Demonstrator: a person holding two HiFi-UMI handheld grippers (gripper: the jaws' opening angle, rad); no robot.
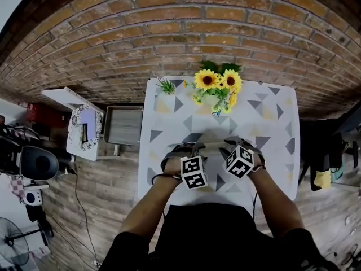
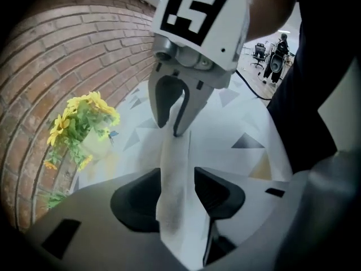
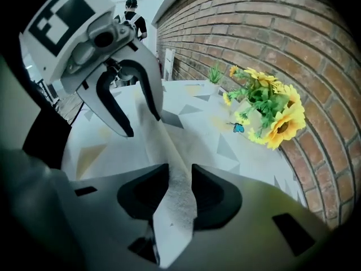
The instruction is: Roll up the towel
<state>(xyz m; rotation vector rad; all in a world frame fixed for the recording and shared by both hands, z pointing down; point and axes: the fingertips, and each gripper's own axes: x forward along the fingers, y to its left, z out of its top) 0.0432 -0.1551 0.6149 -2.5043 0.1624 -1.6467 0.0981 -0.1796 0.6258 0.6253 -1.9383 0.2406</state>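
On the table (image 1: pixel 276 145), a white top printed with grey and pale-yellow triangles: one towel (image 2: pixel 172 157), white, drawn out into a narrow strip between the two grippers over the near half of the table. Overhead it is white on white, so I cannot tell whether its middle rests on the tabletop or hangs just above it.

Grippers: two, one per hand, each carrying one marker cube.
- Left gripper (image 2: pixel 177 176): jaws closed on one end of the towel. The cloth fills the gap between the pads, and a short tail spills back towards the camera.
- Right gripper (image 3: pixel 179 176): jaws likewise pinched on the other end, with the terry pile pressed by both pads.
- Both point steeply down and face each other, tips near but apart.

Containers: two, at the far edge by the brick wall (image 1: pixel 169 33).
- One pale vase (image 1: pixel 208 100) holds a bunch of sunflowers (image 1: pixel 217 82): two large blooms, several smaller yellow ones and green leaves. One small blue butterfly (image 3: pixel 239 127) sits at the edge of the bunch.
- One small pot (image 1: pixel 167 99), left of the vase, holds one spiky green plant (image 1: pixel 166 86).
- Vase and pot stand apart from each other and well apart from the towel.

Off the table, on the wooden floor (image 1: pixel 107 191) at left: one grey tray (image 1: pixel 123 125).
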